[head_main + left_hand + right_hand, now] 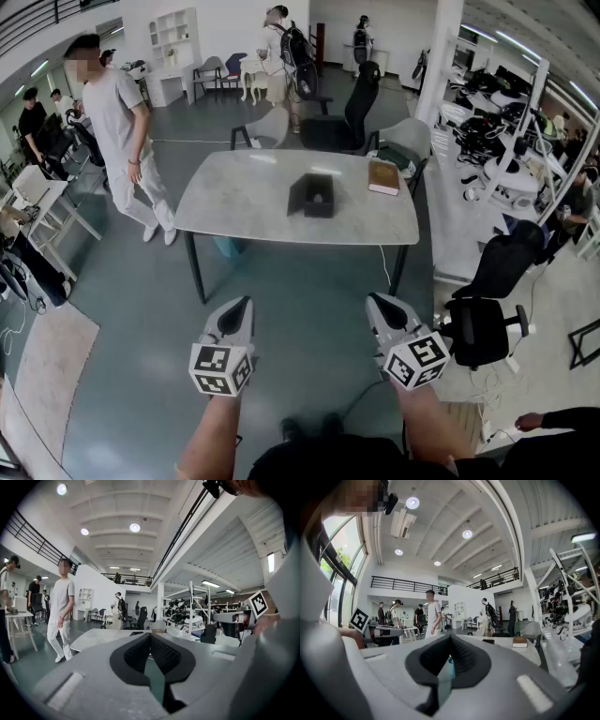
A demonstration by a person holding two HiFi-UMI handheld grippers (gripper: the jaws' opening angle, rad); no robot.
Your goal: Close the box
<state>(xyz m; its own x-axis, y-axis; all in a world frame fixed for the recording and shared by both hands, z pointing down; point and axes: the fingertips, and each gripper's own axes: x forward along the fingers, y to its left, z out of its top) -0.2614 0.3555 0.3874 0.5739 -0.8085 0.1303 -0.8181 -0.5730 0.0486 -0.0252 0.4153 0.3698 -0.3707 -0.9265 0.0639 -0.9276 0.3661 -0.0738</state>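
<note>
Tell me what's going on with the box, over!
Left gripper shut, empty; right gripper shut, empty. Box open on table, ahead, untouched. Nothing in the way; book lies apart from box.

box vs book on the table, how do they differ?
The box is dark grey and open, flap raised; the book is brown and closed. The box sits near the middle of the table; the book lies by its far right corner. Both rest on that table, apart.
</note>
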